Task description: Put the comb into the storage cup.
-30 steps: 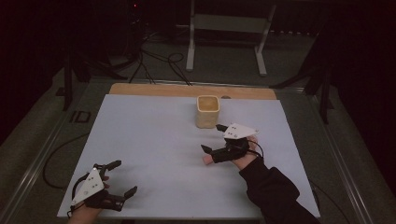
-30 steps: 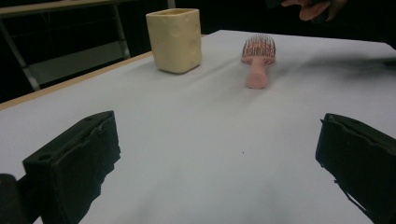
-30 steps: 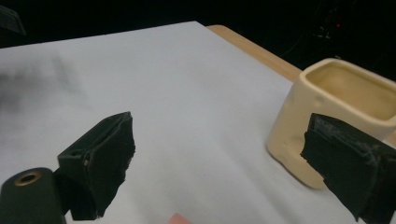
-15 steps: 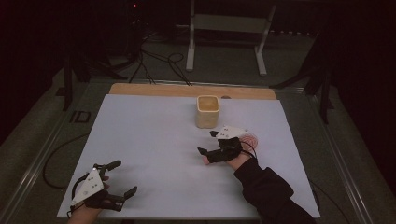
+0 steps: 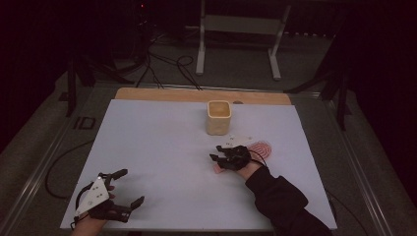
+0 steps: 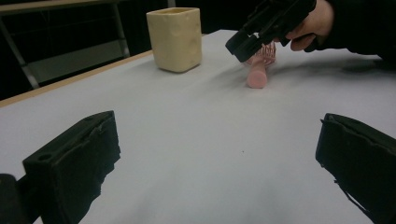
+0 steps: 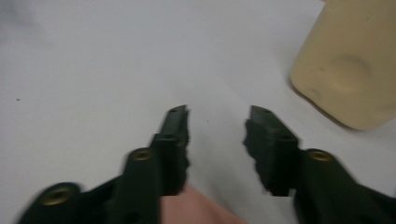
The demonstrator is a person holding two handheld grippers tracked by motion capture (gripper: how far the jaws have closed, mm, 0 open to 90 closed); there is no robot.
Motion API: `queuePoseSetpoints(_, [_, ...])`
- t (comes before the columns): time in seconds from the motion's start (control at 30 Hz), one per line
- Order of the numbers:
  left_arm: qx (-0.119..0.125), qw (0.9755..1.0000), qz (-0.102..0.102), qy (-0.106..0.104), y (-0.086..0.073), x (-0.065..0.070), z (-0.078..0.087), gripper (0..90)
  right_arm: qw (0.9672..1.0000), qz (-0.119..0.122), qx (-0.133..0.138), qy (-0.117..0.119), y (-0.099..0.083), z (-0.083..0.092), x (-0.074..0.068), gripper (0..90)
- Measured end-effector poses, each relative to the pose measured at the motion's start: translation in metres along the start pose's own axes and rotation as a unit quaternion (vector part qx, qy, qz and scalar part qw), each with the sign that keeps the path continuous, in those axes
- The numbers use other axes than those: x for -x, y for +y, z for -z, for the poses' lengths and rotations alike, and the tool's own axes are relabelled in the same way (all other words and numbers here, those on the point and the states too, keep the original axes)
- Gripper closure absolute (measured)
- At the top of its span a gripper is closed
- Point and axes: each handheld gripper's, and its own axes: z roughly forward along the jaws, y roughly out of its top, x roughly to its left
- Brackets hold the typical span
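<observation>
A pink utensil lies flat on the white table, its thick handle (image 5: 218, 168) toward me and its wire head (image 5: 260, 147) to the right. In the left gripper view the handle (image 6: 257, 77) points at the camera. My right gripper (image 5: 216, 153) hovers over that handle, jaws open; in the right gripper view (image 7: 218, 114) the pink handle (image 7: 196, 210) shows low between the jaws, untouched. A cream cup (image 5: 219, 117) stands upright just beyond, also seen as the cup (image 7: 350, 65) at the right. My left gripper (image 5: 132, 186) rests open near the front left corner, jaws wide in its own view (image 6: 215, 154).
The white table surface (image 5: 157, 147) has a wooden strip (image 5: 196, 94) along its far edge. Cables and a metal stand's legs (image 5: 201, 44) lie on the dark floor beyond. The cup (image 6: 175, 37) and the right gripper (image 6: 261, 28) stand far ahead of the left jaws.
My right gripper has shifted a little left and toward me, coming lower over the pink handle. The left gripper, cup and utensil have stayed put.
</observation>
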Motion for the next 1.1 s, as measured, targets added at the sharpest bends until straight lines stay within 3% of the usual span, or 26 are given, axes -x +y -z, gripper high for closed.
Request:
queuePoseSetpoints(0.1, [0.0, 1.0, 0.002, -0.001, 0.0, 0.0, 0.0, 0.0, 1.0, 0.001, -0.007, -0.006, 0.0, -0.001, 0.0, 70.0])
queuePoseSetpoints(0.2, [0.0, 1.0, 0.0, -0.001, 0.0, 0.0, 0.0, 0.0, 0.9999, 0.0, -0.017, -0.001, 0.001, -0.002, 0.001, 85.0])
queuePoseSetpoints(0.27, [-0.001, 1.0, 0.002, -0.002, 0.0, -0.001, 0.0, 0.0, 0.9996, 0.002, -0.028, -0.004, 0.001, -0.003, 0.0, 89.7])
queuePoseSetpoints(0.47, [0.0, 1.0, 0.002, -0.002, 0.0, -0.001, 0.0, 0.0, 0.9985, 0.019, -0.051, 0.001, -0.001, -0.007, -0.003, 90.0])
queuePoseSetpoints(0.87, [-0.001, 1.0, 0.003, -0.002, -0.001, -0.001, 0.0, 0.0, 0.9971, 0.014, -0.074, 0.009, -0.006, -0.015, -0.005, 90.0])
queuePoseSetpoints(1.1, [0.0, 1.0, 0.002, -0.003, -0.001, -0.001, 0.0, 0.0, 0.9962, 0.016, -0.084, 0.02, -0.007, -0.01, -0.008, 90.0])
